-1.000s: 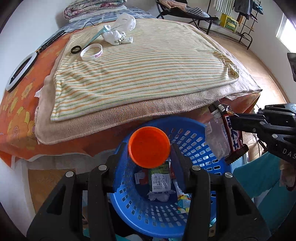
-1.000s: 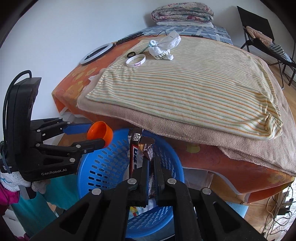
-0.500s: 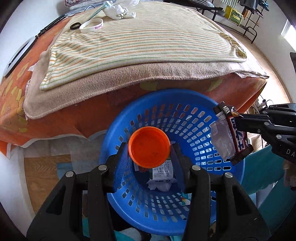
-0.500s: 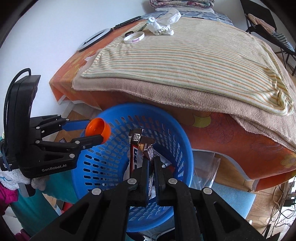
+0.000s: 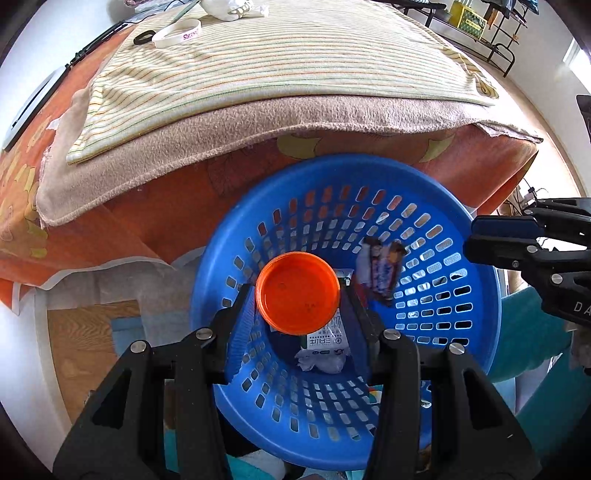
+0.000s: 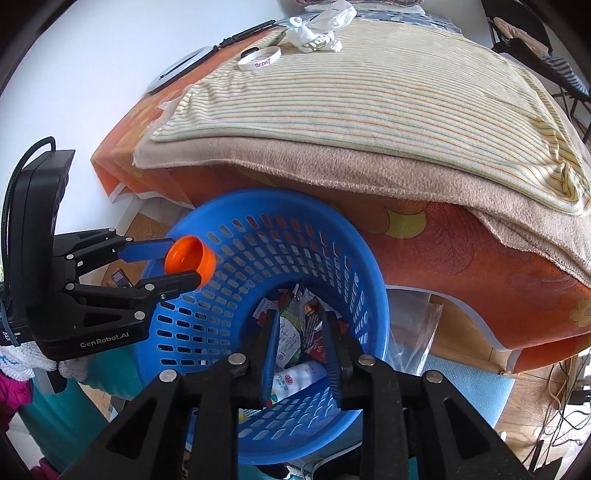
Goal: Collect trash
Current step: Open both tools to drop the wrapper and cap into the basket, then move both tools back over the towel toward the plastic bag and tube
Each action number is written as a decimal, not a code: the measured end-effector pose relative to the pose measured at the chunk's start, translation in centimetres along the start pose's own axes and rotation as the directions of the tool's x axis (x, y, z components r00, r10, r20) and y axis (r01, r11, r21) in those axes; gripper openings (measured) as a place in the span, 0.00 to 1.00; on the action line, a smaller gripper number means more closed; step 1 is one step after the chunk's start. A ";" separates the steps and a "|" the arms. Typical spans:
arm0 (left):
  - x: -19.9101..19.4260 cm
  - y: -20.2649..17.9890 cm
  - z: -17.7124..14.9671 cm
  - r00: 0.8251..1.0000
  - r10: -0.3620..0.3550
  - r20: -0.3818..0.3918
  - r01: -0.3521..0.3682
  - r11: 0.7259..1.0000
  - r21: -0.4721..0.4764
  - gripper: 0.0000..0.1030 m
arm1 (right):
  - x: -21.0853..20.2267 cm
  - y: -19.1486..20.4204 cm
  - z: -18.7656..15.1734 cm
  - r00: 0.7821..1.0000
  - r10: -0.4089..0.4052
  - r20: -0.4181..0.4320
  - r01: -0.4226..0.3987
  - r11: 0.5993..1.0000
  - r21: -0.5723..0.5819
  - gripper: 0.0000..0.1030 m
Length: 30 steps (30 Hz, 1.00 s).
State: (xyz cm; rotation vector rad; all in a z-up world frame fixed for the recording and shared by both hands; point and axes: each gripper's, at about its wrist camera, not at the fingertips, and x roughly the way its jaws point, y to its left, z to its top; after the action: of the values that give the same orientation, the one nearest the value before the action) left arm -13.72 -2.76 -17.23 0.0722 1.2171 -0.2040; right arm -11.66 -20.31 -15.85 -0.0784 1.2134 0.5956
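A big bed (image 6: 461,236) has an orange sheet with yellow flowers on it. A fuzzy tan blanket (image 6: 332,162) lies over the sheet and hangs past the edge. On top of that lies a thin cloth with yellow, green and orange stripes (image 5: 288,62). On the striped cloth, at the far end, sit a white rubber wristband with purple letters (image 6: 260,59), a small black ring (image 5: 144,37) just beside it, and a crumpled white plastic bag (image 6: 317,31). A white ring-shaped lamp (image 6: 181,66) lies on the orange sheet near the wall.
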 end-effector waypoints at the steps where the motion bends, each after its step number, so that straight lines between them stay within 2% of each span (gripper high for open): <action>1: 0.2 0.0 0.0 1.000 -0.002 -0.006 0.002 1.000 -0.001 0.48 | 0.0 -0.1 0.0 1.000 0.000 -0.001 0.000 1.000 0.005 0.27; 2: 0.3 0.0 0.0 1.000 -0.003 -0.009 0.003 1.000 -0.001 0.57 | 0.0 -0.1 0.0 1.000 -0.001 -0.002 0.001 1.000 0.008 0.29; 4: 0.3 0.0 0.0 1.000 0.004 0.000 -0.004 1.000 0.000 0.68 | 0.1 -0.2 0.1 1.000 -0.004 -0.003 0.004 1.000 0.015 0.37; 5: 0.2 0.1 0.0 1.000 0.007 0.005 -0.007 1.000 0.000 0.69 | 0.1 -0.3 0.1 1.000 -0.006 -0.003 0.006 1.000 0.020 0.46; 6: 0.1 0.1 0.0 1.000 0.006 0.005 -0.006 1.000 -0.001 0.69 | 0.0 -0.4 0.1 1.000 -0.006 -0.002 0.007 1.000 0.026 0.54; 10: 0.3 0.2 0.3 1.000 0.007 0.003 -0.007 1.000 -0.009 0.70 | -0.1 -0.6 0.1 1.000 -0.012 0.000 0.012 0.999 0.037 0.60; 12: 0.4 0.2 0.4 1.000 0.009 -0.001 -0.009 1.000 -0.007 0.70 | 0.0 -0.7 0.2 1.000 -0.015 -0.001 0.015 0.999 0.041 0.67; 16: 0.7 0.0 0.4 1.000 0.014 -0.007 -0.014 1.000 -0.003 0.70 | 0.0 -0.9 0.2 1.000 -0.017 -0.004 0.017 0.999 0.049 0.71; 18: 0.8 0.0 0.4 1.000 0.019 -0.010 -0.019 1.000 -0.004 0.70 | 0.0 -0.9 0.3 1.000 -0.019 -0.004 0.019 0.998 0.054 0.77; 23: 0.9 0.3 0.4 1.000 0.021 -0.010 -0.021 1.000 -0.011 0.70 | -0.1 -0.9 0.4 0.999 -0.041 0.002 0.041 0.998 0.055 0.83; 30: 0.9 0.4 0.5 1.000 0.021 -0.010 -0.021 1.000 -0.022 0.70 | -0.2 -1.2 0.5 0.998 -0.064 0.002 0.064 0.996 0.066 0.85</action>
State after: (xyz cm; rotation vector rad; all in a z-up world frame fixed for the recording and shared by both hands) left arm -12.89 -2.52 -17.93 0.0669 1.2281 -0.1722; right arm -10.71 -21.24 -15.83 -0.0598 1.2210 0.4989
